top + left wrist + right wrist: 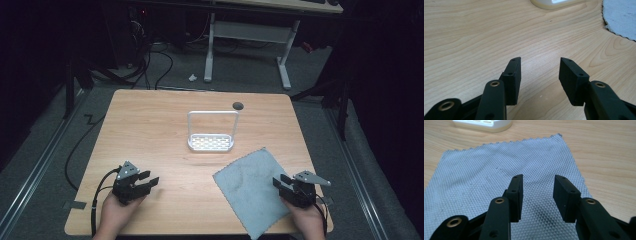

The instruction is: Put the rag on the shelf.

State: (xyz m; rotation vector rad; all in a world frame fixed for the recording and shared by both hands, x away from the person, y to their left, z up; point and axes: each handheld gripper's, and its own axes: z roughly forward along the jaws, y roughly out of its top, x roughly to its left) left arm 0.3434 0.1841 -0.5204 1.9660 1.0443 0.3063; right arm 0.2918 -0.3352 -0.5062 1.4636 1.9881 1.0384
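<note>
Now: one grey cloth (250,192), one white rack (211,131); left claw (148,181), right claw (281,184) both open, empty.

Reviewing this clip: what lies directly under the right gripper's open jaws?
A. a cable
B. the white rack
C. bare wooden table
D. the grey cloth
D: in the right gripper view the right gripper stands open with nothing between its jaws, over the grey cloth; the white rack sits farther off.
</note>
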